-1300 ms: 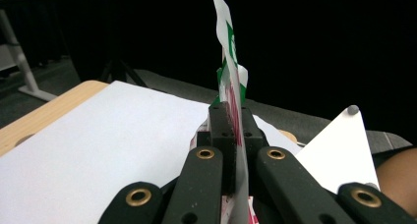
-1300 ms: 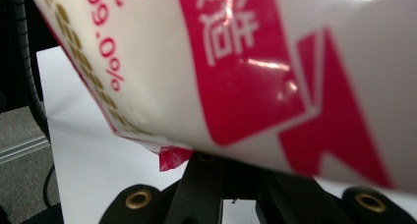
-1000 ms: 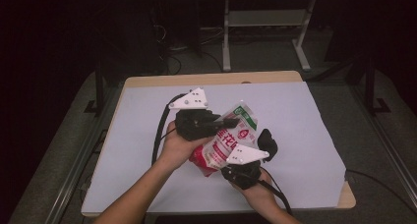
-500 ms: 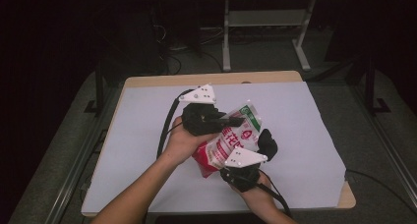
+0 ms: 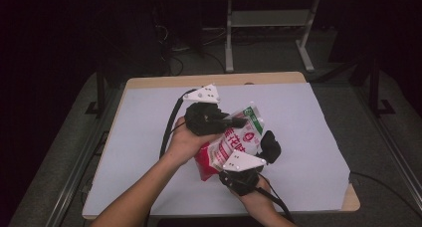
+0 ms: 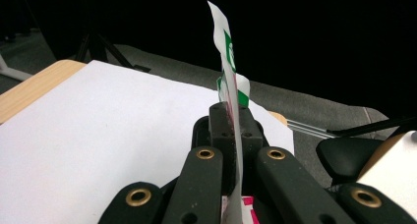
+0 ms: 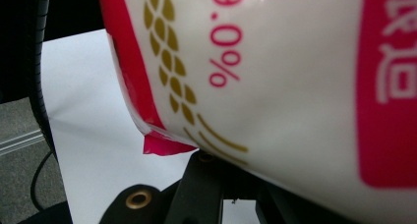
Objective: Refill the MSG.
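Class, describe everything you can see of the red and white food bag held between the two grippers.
The bag is a glossy plastic pouch, white with red borders, red print, a gold wheat-ear motif and a green band near its top. It looks filled and slightly crumpled. It is tilted above the white table cover, top end pointing away from the person. The left gripper is shut on its thin upper edge, which stands upright between the jaws. The right gripper is at its lower side; whether it is clamping the bag cannot be told.

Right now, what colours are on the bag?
The bag: white with red and green, best in the high view.
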Demonstrator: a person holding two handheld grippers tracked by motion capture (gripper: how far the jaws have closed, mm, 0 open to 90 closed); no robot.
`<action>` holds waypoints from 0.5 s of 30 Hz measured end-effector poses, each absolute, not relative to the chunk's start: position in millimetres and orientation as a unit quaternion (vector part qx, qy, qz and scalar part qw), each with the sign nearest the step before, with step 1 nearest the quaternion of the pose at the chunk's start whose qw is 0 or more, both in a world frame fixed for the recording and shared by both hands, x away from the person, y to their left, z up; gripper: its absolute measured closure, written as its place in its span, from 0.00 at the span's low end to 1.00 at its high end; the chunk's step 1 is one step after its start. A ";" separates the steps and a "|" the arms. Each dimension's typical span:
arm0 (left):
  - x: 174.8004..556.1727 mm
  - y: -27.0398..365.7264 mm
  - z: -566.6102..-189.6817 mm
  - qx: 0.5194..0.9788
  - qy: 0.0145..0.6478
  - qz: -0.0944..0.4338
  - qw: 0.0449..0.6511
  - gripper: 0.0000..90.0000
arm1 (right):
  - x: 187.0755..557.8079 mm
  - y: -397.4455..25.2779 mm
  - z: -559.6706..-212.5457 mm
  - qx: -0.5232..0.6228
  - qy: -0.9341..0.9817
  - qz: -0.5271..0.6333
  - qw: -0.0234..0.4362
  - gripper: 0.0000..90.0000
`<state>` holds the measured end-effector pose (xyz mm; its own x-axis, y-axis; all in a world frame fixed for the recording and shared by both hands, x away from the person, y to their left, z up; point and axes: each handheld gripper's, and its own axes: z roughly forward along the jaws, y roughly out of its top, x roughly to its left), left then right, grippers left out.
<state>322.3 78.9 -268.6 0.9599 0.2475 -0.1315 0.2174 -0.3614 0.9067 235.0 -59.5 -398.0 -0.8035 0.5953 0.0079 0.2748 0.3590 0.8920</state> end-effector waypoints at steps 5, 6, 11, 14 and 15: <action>324.9 77.0 -270.4 0.826 0.139 0.010 0.546 1.00 | 235.0 -57.6 -398.1 0.264 0.809 0.499 0.161 1.00; 325.6 76.7 -270.8 0.826 0.140 0.009 0.546 1.00 | 234.7 -57.4 -398.3 0.264 0.810 0.498 0.162 1.00; 328.6 74.2 -272.9 0.827 0.143 0.006 0.543 1.00 | 234.0 -57.0 -398.9 0.267 0.811 0.494 0.163 1.00; 328.7 72.0 -273.0 0.830 0.141 0.006 0.539 1.00 | 233.0 -56.9 -399.1 0.266 0.812 0.493 0.166 1.00; 328.7 71.0 -272.8 0.832 0.141 0.005 0.537 1.00 | 232.8 -56.8 -399.2 0.266 0.812 0.492 0.167 1.00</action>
<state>328.7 71.0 -272.8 0.9602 0.2400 -0.1429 0.2290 -0.3834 0.8947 232.8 -56.8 -399.2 -0.8026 0.5965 -0.0089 0.2682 0.3742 0.8877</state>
